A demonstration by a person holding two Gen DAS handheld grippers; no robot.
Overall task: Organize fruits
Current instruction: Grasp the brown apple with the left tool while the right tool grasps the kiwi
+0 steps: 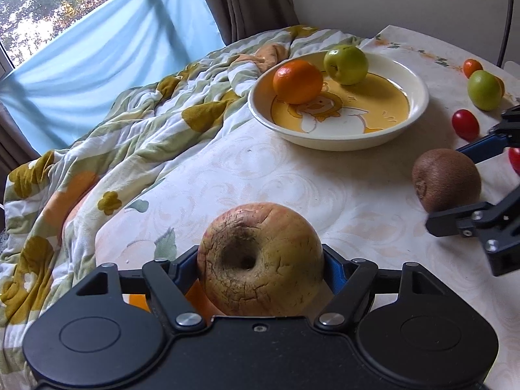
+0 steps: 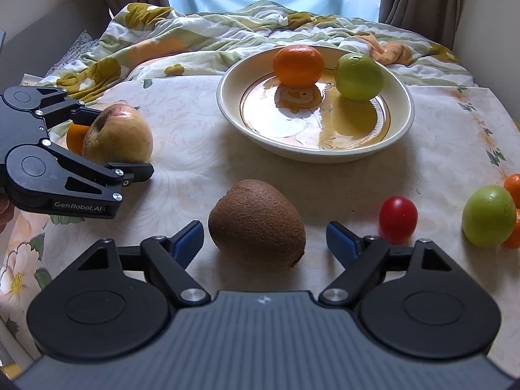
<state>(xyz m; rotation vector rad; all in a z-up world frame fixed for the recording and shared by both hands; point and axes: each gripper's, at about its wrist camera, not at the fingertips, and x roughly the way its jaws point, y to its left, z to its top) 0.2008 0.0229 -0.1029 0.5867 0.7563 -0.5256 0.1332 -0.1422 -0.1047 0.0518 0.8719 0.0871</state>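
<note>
A large yellowish apple point(image 1: 261, 260) is clamped between the blue pads of the left gripper point(image 1: 260, 265), low at the near left of the cloth-covered table point(image 2: 195, 169); whether it is lifted clear of the cloth cannot be told. A small orange fruit point(image 2: 75, 138) is seen just behind it. The right gripper point(image 2: 265, 239) is held with its jaws wide, one on each side of a brown kiwi point(image 2: 258, 224) at the near centre, and a gap is left at both pads, so nothing is gripped there yet.

The pick-up step is judged to be in hand: one fruit secured, a second framed for a grasp. Farther back, a cream bowl point(image 2: 398, 130) with a yellow picture inside is already loaded with an orange point(image 2: 298, 65) and a green apple point(image 2: 359, 76). At the right, a red cherry tomato point(image 2: 398, 219), another green fruit point(image 2: 487, 216) and small orange pieces are left loose on the table.

Next, the right jaws would need to be closed evenly on the kiwi's rounded sides. The apple would then need to be carried far and right, over the rim, and lowered into the free near part of the bowl, so that the two round fruits there are not knocked.
</note>
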